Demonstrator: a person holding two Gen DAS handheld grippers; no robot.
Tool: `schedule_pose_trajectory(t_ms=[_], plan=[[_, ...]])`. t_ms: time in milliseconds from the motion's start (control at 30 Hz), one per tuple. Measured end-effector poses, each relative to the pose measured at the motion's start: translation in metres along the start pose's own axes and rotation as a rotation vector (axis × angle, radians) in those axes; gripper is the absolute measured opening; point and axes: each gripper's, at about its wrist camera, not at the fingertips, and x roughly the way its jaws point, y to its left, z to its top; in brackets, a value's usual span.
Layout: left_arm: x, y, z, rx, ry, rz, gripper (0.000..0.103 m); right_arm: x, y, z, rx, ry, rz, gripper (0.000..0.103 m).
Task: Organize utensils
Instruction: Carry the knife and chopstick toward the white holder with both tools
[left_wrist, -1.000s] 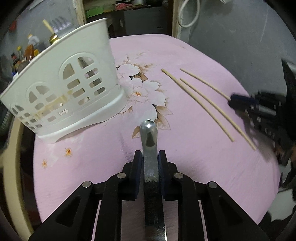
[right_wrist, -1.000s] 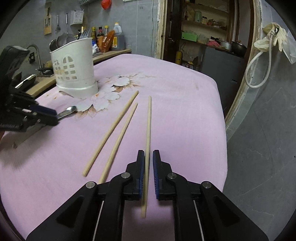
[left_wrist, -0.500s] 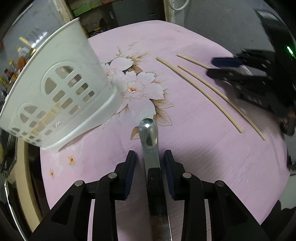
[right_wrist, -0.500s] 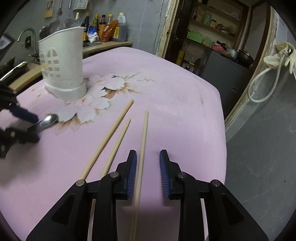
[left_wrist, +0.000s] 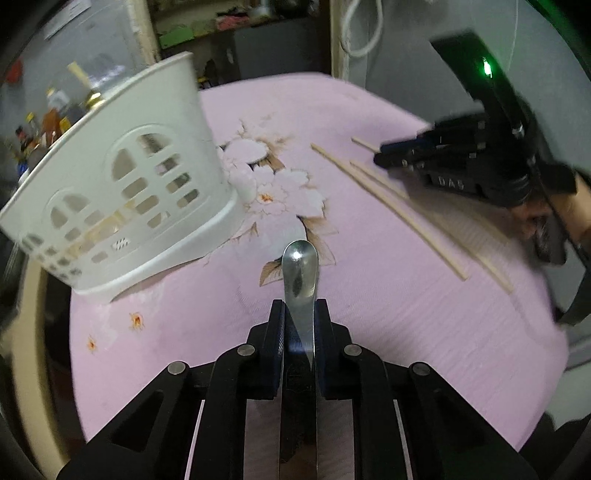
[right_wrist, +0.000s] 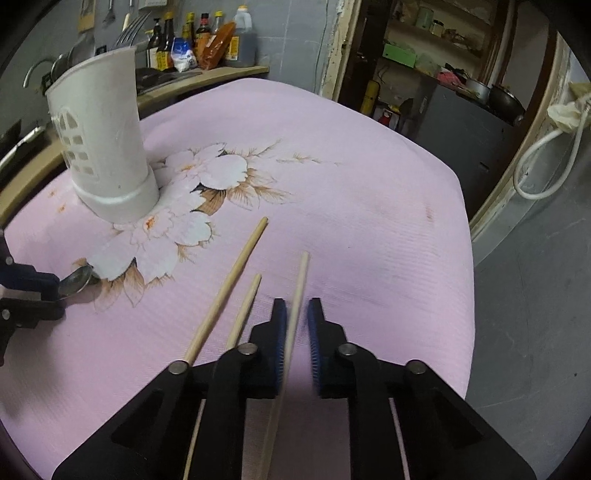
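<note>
Over on the left, the left gripper (left_wrist: 299, 321) has just been closing, and its pads now pinch the flat shank of a metal utensil (left_wrist: 300, 273), whose rounded end pokes out ahead of the fingertips. The white utensil holder (left_wrist: 122, 192) stands ahead and to the left of it on the pink floral cloth (left_wrist: 388, 314).

On the right, the right gripper (right_wrist: 297, 325) has just been closing too. The nearest chopstick (right_wrist: 300, 280) runs between its jaws against the left pad, and I'd say it is clamped. The two other chopsticks (right_wrist: 232, 280) lie just to its left.

Both pieces look ready to lift towards the holder.
</note>
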Motion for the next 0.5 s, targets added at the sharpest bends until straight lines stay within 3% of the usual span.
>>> schedule_pose_trajectory(t_ms=[167,500], plan=[[-0.016,0.007,-0.011,-0.066,-0.109,-0.040,0.012,-0.016,-0.008,-0.007,0.096,-0.075,0.074,0.003],[-0.040,0.023,-0.030,-0.181,-0.280,-0.055,0.012,-0.058,0.008,-0.024,0.143,-0.270,0.072,0.003]])
